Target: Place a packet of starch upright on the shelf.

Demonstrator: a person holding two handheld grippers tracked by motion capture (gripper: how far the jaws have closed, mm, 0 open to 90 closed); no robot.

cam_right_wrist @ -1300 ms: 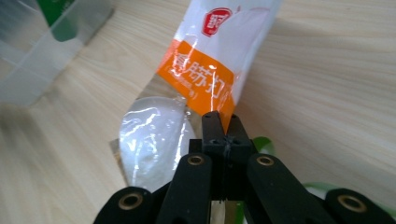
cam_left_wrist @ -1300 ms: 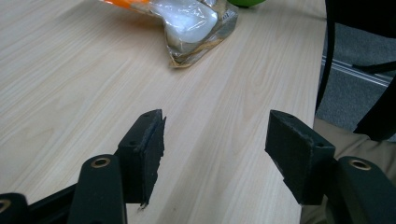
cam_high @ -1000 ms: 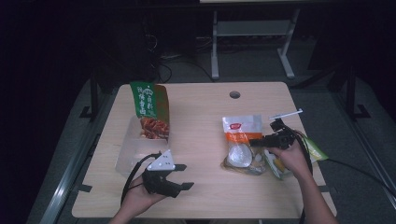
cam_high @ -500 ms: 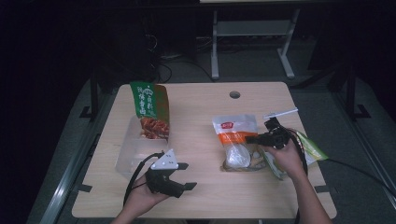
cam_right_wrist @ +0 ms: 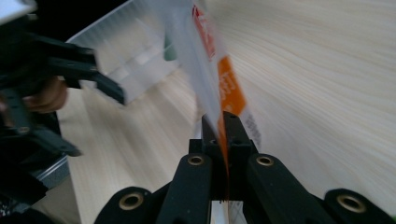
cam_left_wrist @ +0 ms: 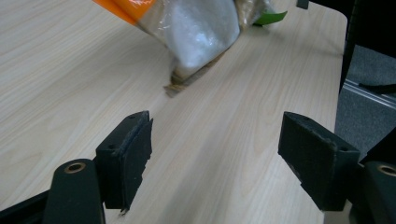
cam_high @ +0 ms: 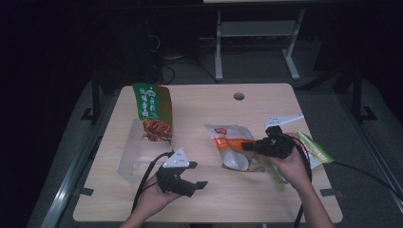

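An orange-and-white snack bag (cam_high: 229, 141) hangs tilted over the table's right half, its lower end near the wood. My right gripper (cam_high: 248, 147) is shut on the bag's right edge. In the right gripper view the black jaws (cam_right_wrist: 220, 125) pinch the orange-printed film (cam_right_wrist: 231, 91). My left gripper (cam_high: 198, 187) rests low at the front, left of the bag. Its jaws have just been opening and stand wide apart (cam_left_wrist: 217, 149) with only bare wood between them. The bag's lower corner (cam_left_wrist: 201, 32) hangs a little ahead of them.
A clear plastic box (cam_high: 135, 159) stands at the left with a green-and-red snack bag (cam_high: 153, 111) upright in its far end. A green packet (cam_high: 314, 149) lies by the right hand. The wooden table (cam_high: 214, 209) has a round hole (cam_high: 238, 96) at the back.
The right gripper has closed on the orange-and-white bag and carried it up and to the left, so the bag now tilts off the table. The left hand stayed put.
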